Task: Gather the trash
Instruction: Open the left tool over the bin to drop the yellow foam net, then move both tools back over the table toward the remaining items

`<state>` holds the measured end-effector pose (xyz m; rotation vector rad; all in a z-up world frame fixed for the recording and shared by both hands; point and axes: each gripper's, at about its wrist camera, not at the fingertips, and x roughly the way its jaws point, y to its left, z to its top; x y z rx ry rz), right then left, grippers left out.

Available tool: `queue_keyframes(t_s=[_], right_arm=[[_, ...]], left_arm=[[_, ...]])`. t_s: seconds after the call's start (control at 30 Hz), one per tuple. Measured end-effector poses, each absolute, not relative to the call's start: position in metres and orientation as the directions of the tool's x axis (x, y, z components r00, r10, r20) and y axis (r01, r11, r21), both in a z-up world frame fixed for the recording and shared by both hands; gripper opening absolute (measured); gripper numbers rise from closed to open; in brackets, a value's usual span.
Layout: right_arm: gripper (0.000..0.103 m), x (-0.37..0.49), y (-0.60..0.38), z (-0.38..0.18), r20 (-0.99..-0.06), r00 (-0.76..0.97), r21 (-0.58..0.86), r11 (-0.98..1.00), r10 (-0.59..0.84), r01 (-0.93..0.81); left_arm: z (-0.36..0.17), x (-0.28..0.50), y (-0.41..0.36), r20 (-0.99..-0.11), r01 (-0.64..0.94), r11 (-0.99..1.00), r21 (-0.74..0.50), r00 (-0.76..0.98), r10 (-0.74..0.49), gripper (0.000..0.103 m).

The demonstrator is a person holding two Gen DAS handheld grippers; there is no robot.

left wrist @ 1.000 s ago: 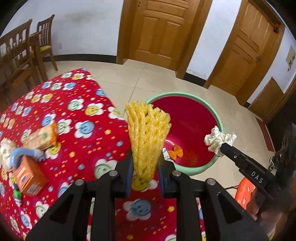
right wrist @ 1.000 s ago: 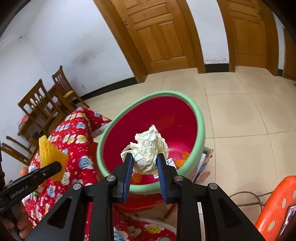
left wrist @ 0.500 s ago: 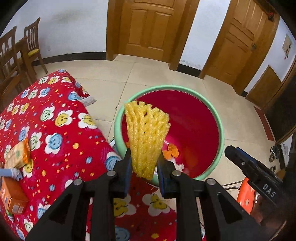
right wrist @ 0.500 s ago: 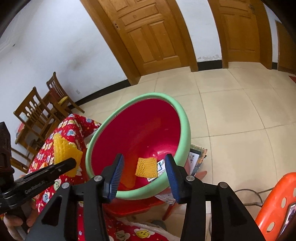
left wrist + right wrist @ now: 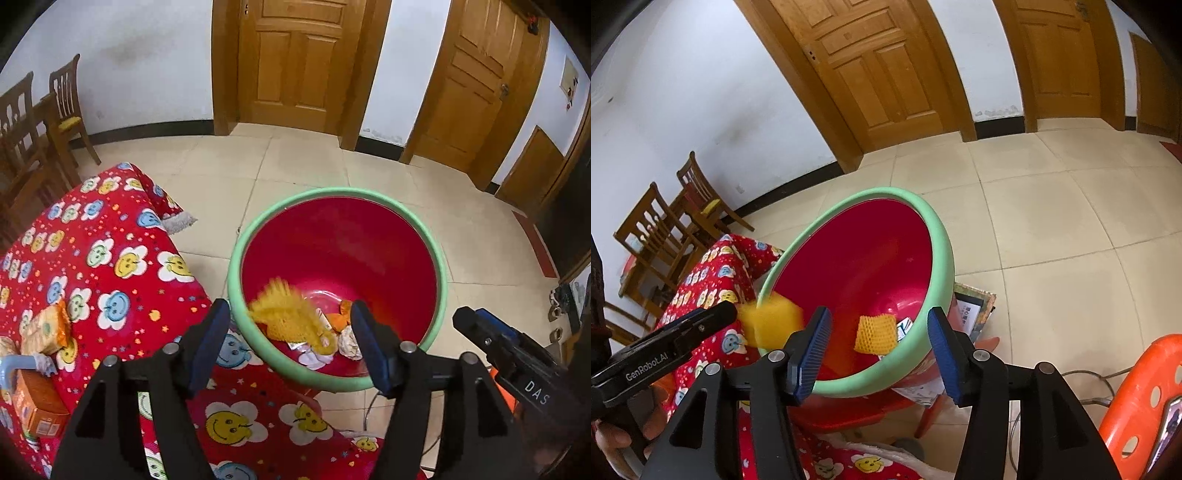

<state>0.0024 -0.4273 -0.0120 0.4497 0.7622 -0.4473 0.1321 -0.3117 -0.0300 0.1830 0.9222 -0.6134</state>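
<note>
Cloth [image 5: 110, 266]: red, printed with smiley flowers, spread to the left of and beneath the left claw.
Carton [image 5: 35, 400]: orange, on the cloth far left of the left claw, with a snack packet [image 5: 46, 326] just beyond it.
Left claw [image 5: 290, 345]: jaws have just been opening and now stand wide apart, pads touching nothing; it points down into the basin.
Net [image 5: 290, 317]: yellow foam mesh, blurred, seen between the left claw's fingers but clear of both; it is inside the basin, and whether it has reached the bottom cannot be told. From the right wrist view it shows as a yellow blur [image 5: 770, 321] just off the left claw's tip, at the basin's near rim.
Basin [image 5: 441, 273]: red inside, green rim, straight ahead of both claws; it sits beside the cloth's edge.
Paper [image 5: 349, 343]: crumpled white ball on the basin floor, just inside the left claw's right finger, among orange scraps and wrappers.
Second net [image 5: 875, 334]: yellow piece on the basin floor, ahead of the right claw between its fingers.
Right claw [image 5: 879, 349]: jaws have just been opening, now parted and empty, above the basin's near rim.
Stool [image 5: 1141, 391]: orange plastic, to the right of the right claw.
</note>
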Motion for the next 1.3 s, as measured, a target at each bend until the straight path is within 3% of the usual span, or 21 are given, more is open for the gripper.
queue_keyframes(t_s=[0.57,1.3], right_arm=[[0.068,0.004,-0.386,0.005,-0.717,0.678,0.226,0.867,-0.16,0.444],[0.072,0.051,-0.263,0.005,-0.733,0.68,0.176,0.966,-0.001,0.192]], left_arm=[[-0.005,0.115,-0.24,-0.77,0.451,0.88,-0.147,0.506,-0.388,0.068],[0.005,0.109,-0.058,-0.749,0.125,0.983,-0.134,0.637,-0.183,0.068]])
